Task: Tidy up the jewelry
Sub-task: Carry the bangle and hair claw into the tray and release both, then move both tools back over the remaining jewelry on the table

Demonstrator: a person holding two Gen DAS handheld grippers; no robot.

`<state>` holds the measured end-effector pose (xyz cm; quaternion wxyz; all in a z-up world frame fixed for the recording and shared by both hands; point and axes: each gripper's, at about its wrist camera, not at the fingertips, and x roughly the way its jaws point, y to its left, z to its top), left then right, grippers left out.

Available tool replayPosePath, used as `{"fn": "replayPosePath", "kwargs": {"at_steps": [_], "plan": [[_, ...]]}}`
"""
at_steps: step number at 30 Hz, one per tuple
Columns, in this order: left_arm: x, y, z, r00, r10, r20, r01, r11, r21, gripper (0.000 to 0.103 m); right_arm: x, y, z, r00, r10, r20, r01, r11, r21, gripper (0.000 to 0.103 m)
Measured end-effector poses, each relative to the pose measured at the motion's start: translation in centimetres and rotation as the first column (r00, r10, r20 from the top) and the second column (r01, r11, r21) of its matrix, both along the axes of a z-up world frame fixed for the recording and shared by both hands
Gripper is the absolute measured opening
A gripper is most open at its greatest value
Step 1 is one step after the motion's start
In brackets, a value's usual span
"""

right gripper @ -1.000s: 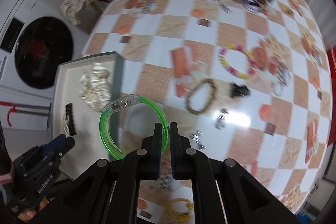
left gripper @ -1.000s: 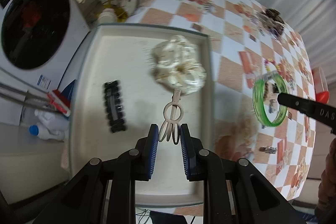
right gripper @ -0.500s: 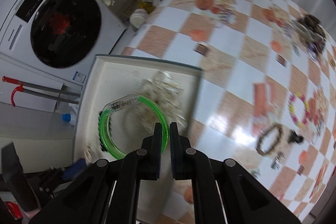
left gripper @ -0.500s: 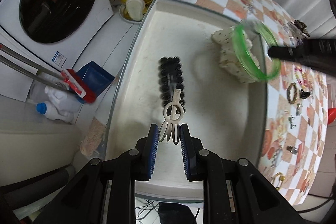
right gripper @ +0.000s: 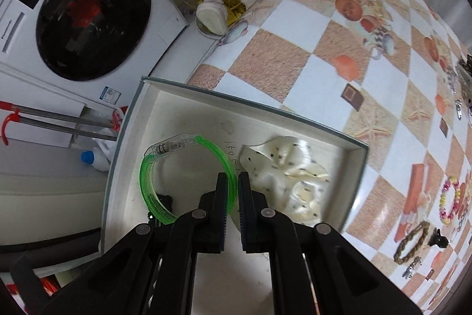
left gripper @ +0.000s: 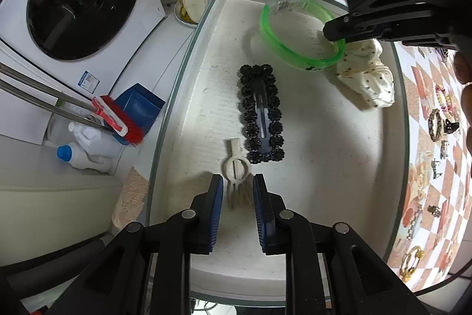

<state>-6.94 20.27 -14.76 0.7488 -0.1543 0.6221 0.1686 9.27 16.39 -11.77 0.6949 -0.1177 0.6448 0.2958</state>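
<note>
The green bangle was pinched by its rim between the pressed-together jaws of the right gripper and was held over the far part of the white tray, just beside the cream dotted scrunchie that lay in the tray's far right corner. A clear section with a small fitting inside was seen at the bangle's far side. In the left wrist view the beige hair claw was gripped between the blue pads of the left gripper, its jaws narrowly spaced around the claw's prongs, and its ring end was pointed away over the tray floor. Whether the claw was touching the tray could not be told for certain. The black beaded hair clip lay flat in the tray, just beyond the claw. More jewelry, including a braided bracelet and a pink and yellow bead bracelet, was spread on the checkered tablecloth well apart from the tray.
</note>
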Motion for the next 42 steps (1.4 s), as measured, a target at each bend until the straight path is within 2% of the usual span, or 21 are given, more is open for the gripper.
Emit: {"fn": "replayPosePath", "kwargs": {"at_steps": [8, 13, 18, 22, 23, 24, 25, 26, 27, 32, 37, 42], "plan": [[-0.2, -0.1, -0.5, 1.0, 0.001, -0.02, 0.0, 1.0, 0.018, 0.027, -0.4, 0.7, -2.2, 1.0, 0.014, -0.019, -0.015, 0.999, -0.049, 0.008], [-0.1, -0.4, -0.4, 1.0, -0.006, -0.03, 0.006, 1.0, 0.028, 0.027, -0.5, 1.1, -2.3, 1.0, 0.028, -0.006, -0.028, 0.998, -0.058, 0.008], [0.0, -0.9, 0.4, 1.0, -0.01, -0.03, 0.011, 0.999, 0.047, 0.027, -0.5, 1.1, -2.2, 0.999, 0.013, -0.034, -0.015, 0.999, -0.047, 0.009], [0.1, -1.2, 1.1, 0.999, -0.02, -0.028, 0.022, 0.998, 0.057, 0.027, -0.5, 0.5, -1.3, 0.999, -0.003, -0.049, 0.003, 1.0, -0.007, 0.015], [0.1, -1.2, 1.3, 0.999, -0.022, -0.027, 0.024, 0.998, 0.058, 0.027, -0.6, 0.3, -1.0, 0.999, -0.007, -0.051, 0.008, 1.0, 0.005, 0.021], [0.1, -1.2, 1.5, 0.999, -0.023, -0.027, 0.025, 0.998, 0.06, 0.04, -0.6, 0.1, -0.5, 0.999, -0.014, -0.052, 0.015, 1.0, 0.022, 0.03], [0.1, -1.3, 1.8, 0.999, -0.022, -0.024, 0.023, 0.998, 0.063, 0.077, -0.7, -0.2, 0.1, 0.998, -0.02, -0.052, 0.022, 0.999, 0.041, 0.036], [0.0, -1.3, 2.1, 1.0, -0.014, -0.017, 0.016, 0.997, 0.073, 0.092, -0.8, -0.5, 0.7, 0.998, -0.025, -0.049, 0.028, 0.998, 0.061, 0.045], [-0.1, -1.3, 2.7, 1.0, -0.007, 0.0, 0.007, 0.996, 0.089, 0.098, -0.9, -0.7, 1.1, 0.999, -0.028, -0.046, 0.031, 0.997, 0.075, 0.047], [0.0, -1.7, 3.6, 0.999, -0.033, -0.007, 0.034, 0.994, 0.101, 0.098, -1.1, -2.9, 3.4, 0.997, -0.066, -0.041, 0.071, 0.989, 0.126, 0.05], [0.6, -2.8, 4.6, 0.997, -0.073, -0.003, 0.073, 0.99, 0.119, 0.098, -1.2, -6.6, 4.8, 0.991, -0.129, -0.034, 0.132, 0.981, 0.139, 0.052], [1.9, -4.4, 5.9, 0.991, -0.131, 0.022, 0.127, 0.984, 0.126, 0.099, -1.2, -11.7, 5.6, 0.977, -0.209, -0.039, 0.212, 0.967, 0.14, 0.064]]}}
